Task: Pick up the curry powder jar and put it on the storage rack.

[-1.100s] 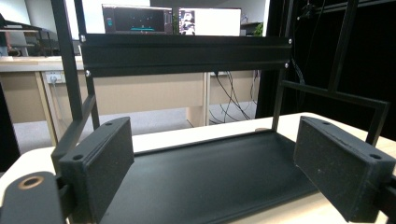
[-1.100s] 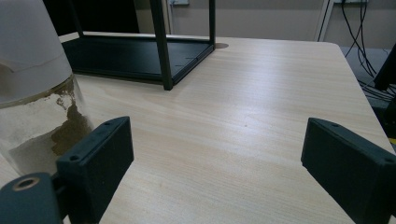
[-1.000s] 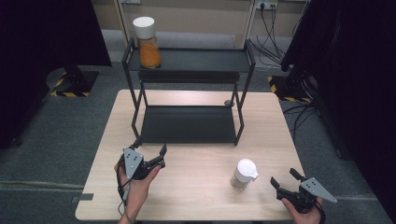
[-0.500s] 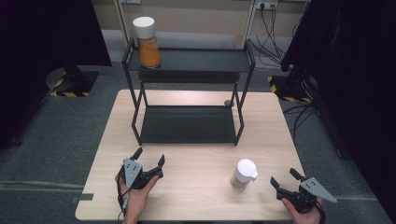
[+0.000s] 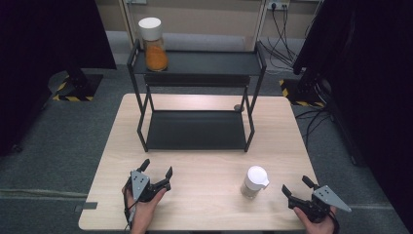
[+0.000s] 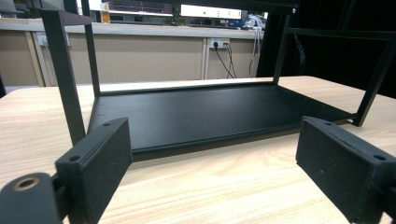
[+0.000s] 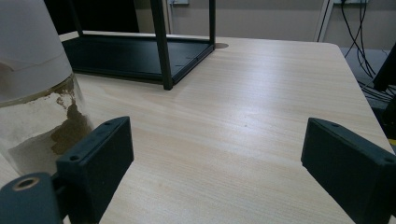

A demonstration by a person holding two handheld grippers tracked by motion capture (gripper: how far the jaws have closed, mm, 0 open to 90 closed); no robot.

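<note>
Fingers of both grippers stood apart, empty. From above, the left gripper (image 5: 155, 171) and right gripper (image 5: 298, 186) hovered over the worktop (image 5: 204, 161), a white-capped jar (image 5: 254, 182) between them, nearer the right. Left gripper view faced the black rack (image 6: 196, 112). Right gripper view had the jar (image 7: 35, 93) beside its left finger.

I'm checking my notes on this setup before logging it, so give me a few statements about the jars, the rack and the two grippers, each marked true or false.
1. The orange-filled jar stands on the top shelf of the black rack. True.
2. The white-lidded jar sits on the rack's lower shelf. False: it stands on the table, in front of the rack.
3. The right gripper is shut on the white-lidded jar. False: its jaws are open and apart from the jar.
4. The left gripper is open and holds nothing. True.
5. The lower shelf is bare. True.
</note>
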